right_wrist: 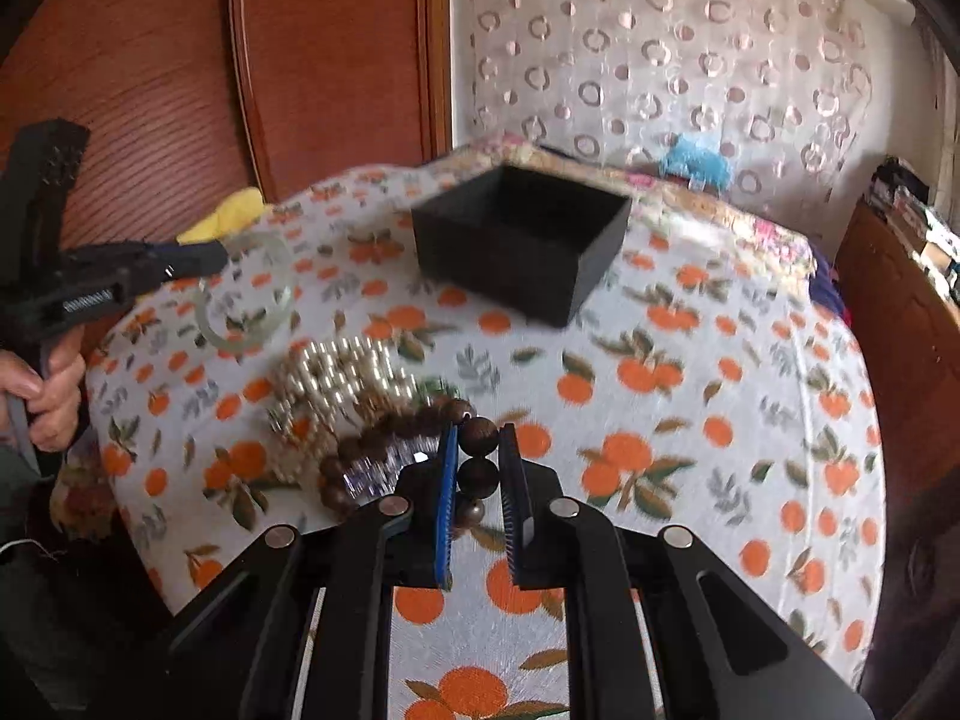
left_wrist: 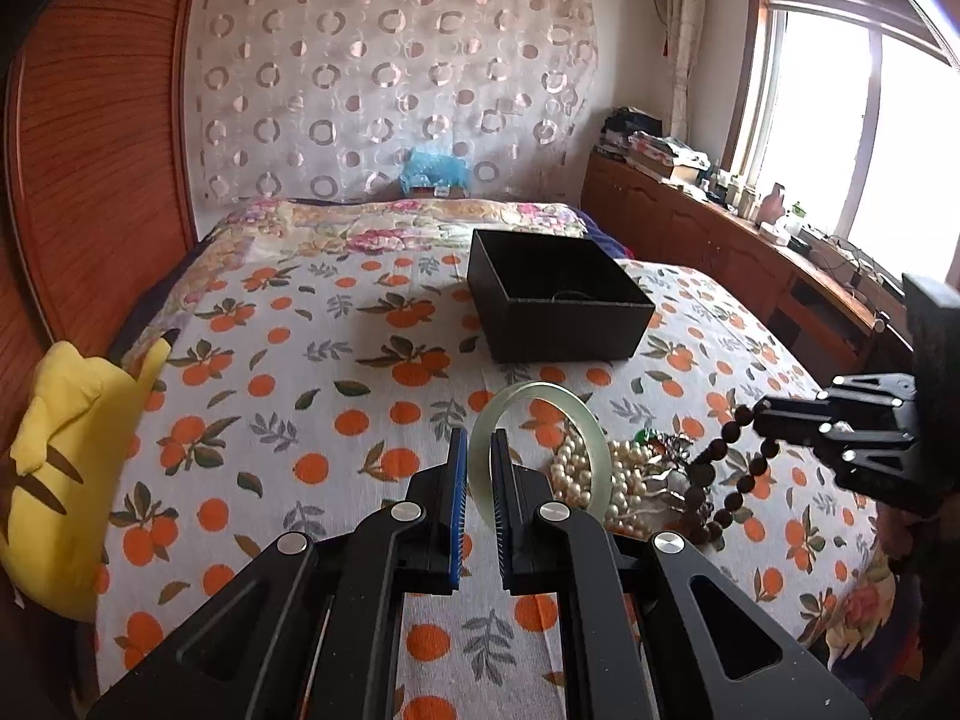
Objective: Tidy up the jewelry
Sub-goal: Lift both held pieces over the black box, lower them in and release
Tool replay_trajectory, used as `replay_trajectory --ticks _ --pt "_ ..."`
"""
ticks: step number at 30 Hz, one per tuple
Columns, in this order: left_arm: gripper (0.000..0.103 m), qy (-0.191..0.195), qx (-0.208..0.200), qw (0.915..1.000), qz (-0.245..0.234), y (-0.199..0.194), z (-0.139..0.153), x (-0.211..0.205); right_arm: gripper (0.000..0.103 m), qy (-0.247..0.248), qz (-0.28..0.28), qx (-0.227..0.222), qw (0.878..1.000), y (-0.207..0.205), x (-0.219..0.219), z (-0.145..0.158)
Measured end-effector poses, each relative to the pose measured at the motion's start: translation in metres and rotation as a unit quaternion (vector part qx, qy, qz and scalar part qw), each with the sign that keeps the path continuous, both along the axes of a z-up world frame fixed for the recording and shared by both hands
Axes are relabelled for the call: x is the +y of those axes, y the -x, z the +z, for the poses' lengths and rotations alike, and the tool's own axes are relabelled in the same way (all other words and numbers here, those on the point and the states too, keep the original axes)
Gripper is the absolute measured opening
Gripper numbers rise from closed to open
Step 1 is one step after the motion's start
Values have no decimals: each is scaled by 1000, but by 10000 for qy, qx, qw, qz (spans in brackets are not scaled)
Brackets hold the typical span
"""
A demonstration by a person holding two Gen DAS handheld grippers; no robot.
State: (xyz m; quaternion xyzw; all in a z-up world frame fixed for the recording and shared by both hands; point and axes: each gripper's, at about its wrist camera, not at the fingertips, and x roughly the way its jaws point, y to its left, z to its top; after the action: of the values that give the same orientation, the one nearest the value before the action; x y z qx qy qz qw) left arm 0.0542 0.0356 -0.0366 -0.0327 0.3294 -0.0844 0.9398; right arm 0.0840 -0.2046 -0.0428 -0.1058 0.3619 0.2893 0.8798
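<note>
Home bedroom. Bed with orange-fruit-print sheet (left_wrist: 360, 360); yellow plush pillow (left_wrist: 66, 480) at its left edge, ring-patterned sheer curtain (left_wrist: 390, 78) behind its head, cluttered low wooden cabinet (left_wrist: 720, 228) under the window to its right.

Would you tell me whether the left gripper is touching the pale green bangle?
Touching. In the left wrist view the left gripper has both pads closed on the rim of the pale green bangle, holding it upright above the bedspread.

Bright daylight from blown-out window (left_wrist: 864, 138), fisheye-bent dark edges, right wrist view motion-blurred, soft shadow beside box (left_wrist: 558, 300)
</note>
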Motion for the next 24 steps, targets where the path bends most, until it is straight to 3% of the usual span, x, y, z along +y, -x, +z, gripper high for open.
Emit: replay_trajectory --ticks 10,24 --pt "7 -91 -166 9998 -28 -9 11 -7 15 -245 -39 -439 9987 -16 -3 46" --pt "7 -172 -304 9994 -81 -44 19 -14 15 -377 -118 -673 9969 -83 18 76"
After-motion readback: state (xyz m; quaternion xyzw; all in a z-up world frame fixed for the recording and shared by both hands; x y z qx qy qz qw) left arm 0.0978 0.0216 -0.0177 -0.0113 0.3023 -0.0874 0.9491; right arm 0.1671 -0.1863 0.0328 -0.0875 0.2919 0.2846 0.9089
